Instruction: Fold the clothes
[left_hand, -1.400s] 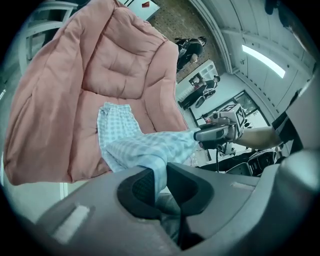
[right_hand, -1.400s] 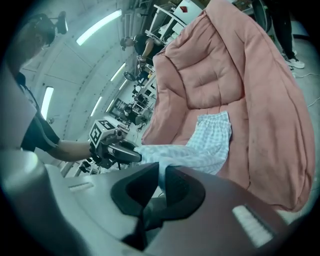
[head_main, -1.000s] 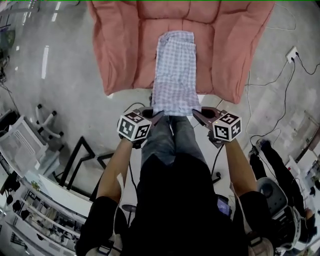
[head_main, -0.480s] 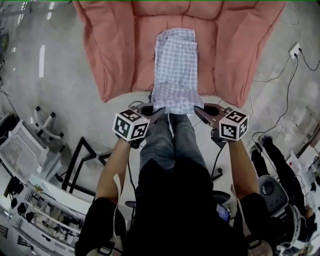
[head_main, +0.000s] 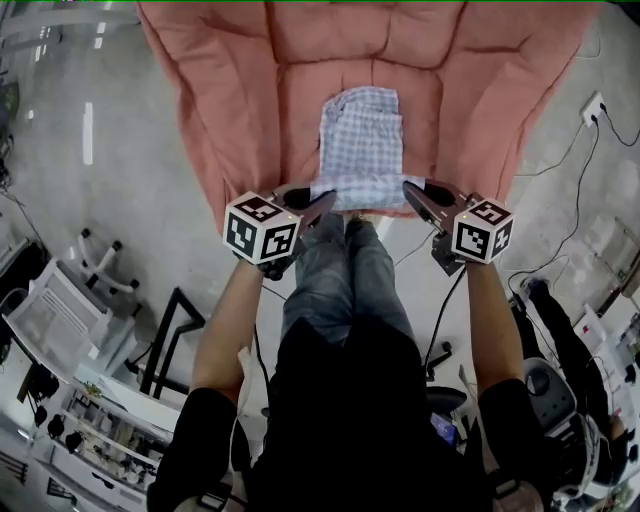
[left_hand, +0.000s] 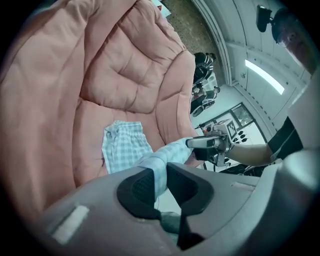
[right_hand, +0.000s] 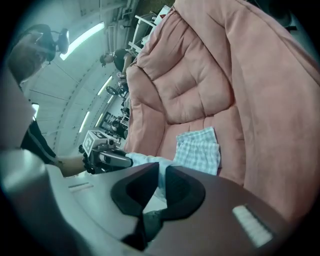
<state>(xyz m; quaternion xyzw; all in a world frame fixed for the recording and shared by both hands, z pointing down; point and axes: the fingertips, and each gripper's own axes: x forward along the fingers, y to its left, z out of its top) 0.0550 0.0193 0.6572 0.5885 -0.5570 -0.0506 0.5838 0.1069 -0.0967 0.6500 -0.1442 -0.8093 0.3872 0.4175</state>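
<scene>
The left gripper (head_main: 326, 199) and the right gripper (head_main: 412, 191) each held a near corner of the checked garment (head_main: 361, 130), with the jaws pressed together on the cloth. Compared with one second earlier, both grippers had travelled away from the person, toward the pink quilt (head_main: 230, 100). The near hem, previously hanging past the quilt's edge, was raised at that edge. The part of the garment lying flat on the quilt looked shorter.

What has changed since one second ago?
The left gripper and the right gripper carried the near edge of the blue-white checked cloth garment forward over the pink quilted cushion, so it looks shorter. Both stay shut on that edge; its far end has not moved.
</scene>
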